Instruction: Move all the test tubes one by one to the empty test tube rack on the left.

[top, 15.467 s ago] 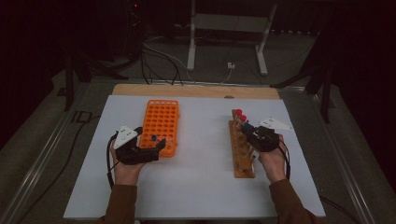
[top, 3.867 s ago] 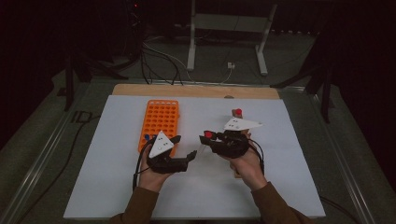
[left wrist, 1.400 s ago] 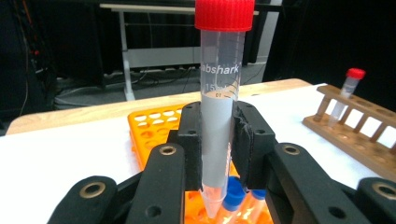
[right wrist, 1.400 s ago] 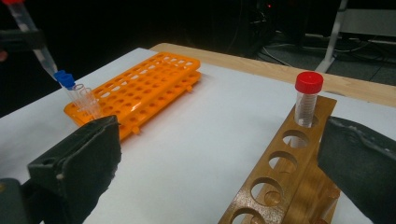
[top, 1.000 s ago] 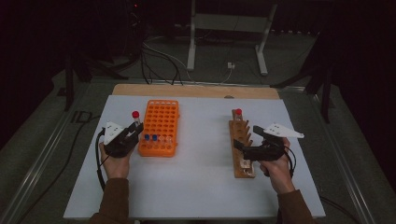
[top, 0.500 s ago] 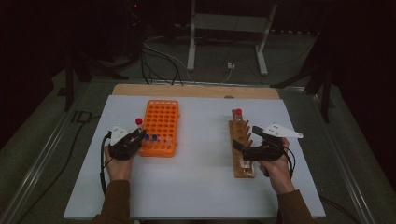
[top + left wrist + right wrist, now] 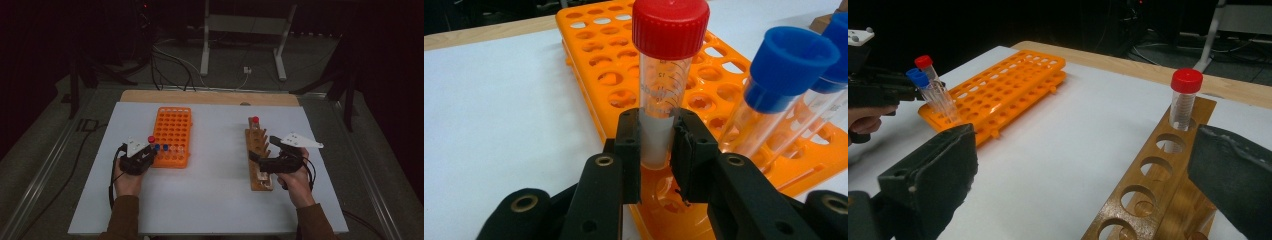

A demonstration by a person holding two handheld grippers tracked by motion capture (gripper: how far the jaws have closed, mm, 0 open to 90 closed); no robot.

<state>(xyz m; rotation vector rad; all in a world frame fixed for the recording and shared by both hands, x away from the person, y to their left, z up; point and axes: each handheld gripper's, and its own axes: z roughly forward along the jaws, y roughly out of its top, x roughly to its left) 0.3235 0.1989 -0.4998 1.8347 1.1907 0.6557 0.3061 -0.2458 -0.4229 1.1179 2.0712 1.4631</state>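
Note:
My left gripper (image 7: 656,150) is shut on a clear tube with a red cap (image 7: 664,90), held upright at a corner hole of the orange rack (image 7: 624,80). How deep its lower end sits I cannot tell. In the high view that gripper (image 7: 142,159) is at the orange rack's (image 7: 172,131) near left corner, beside two blue-capped tubes (image 7: 160,148). My right gripper (image 7: 1088,170) stands wide open over the wooden rack (image 7: 1148,200), holding nothing. A second red-capped tube (image 7: 1184,100) stands in that rack's far hole.
The white table sheet (image 7: 215,190) lies between the two racks. The wooden rack (image 7: 257,155) has several vacant holes. A bare wooden strip (image 7: 210,97) runs along the table's far edge, with a metal stand (image 7: 240,30) and cables on the floor beyond.
My left gripper has come down and in toward the orange rack's near left corner with the red-capped tube. The right gripper has stayed over the wooden rack.

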